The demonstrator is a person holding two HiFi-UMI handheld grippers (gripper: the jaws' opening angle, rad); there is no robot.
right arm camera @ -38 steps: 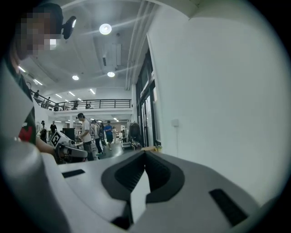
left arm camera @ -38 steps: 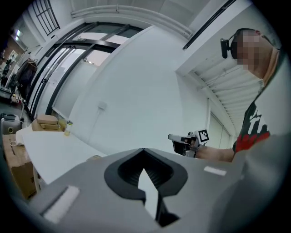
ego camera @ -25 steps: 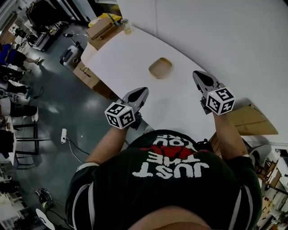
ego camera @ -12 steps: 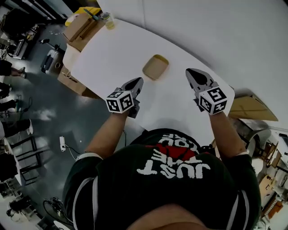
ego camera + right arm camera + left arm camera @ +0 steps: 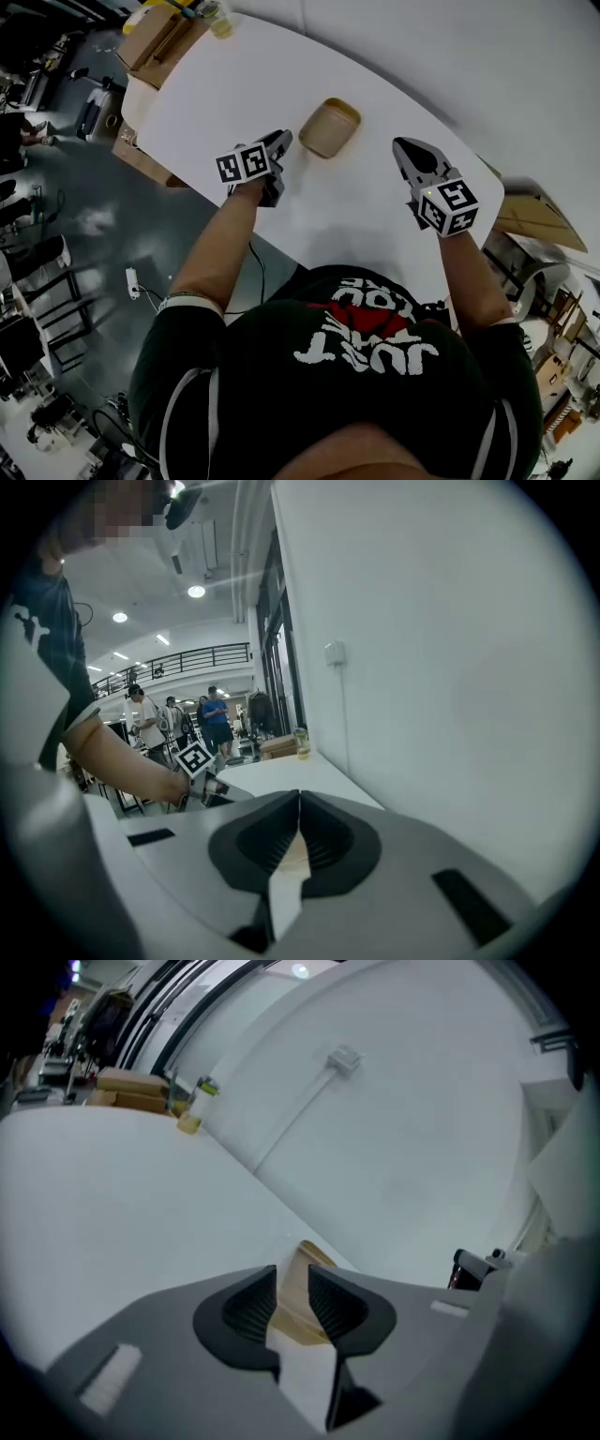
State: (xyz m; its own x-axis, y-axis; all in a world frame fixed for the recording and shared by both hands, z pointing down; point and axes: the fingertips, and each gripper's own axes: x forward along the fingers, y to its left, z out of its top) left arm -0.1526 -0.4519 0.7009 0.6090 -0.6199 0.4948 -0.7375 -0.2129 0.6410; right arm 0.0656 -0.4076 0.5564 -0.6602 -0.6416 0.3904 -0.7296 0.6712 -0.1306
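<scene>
A shallow tan tray lies on the white table. My left gripper hovers just left of the tray, with its tips close to the tray's near left corner. In the left gripper view the left gripper is open by a narrow gap, and the tan tray shows through and just beyond that gap, with nothing gripped. My right gripper hangs over bare table to the right of the tray. In its own view the right gripper is shut and empty, and the left gripper's marker cube shows at left.
Cardboard boxes and a bottle of yellowish liquid stand at the table's far left end, and both the boxes and the bottle show in the left gripper view. A white wall runs behind the table. Flattened cardboard lies at right. People stand far off.
My left gripper has moved forward to the tray's left side, and its jaws have gone from shut to slightly open. The right gripper has kept about the same place.
</scene>
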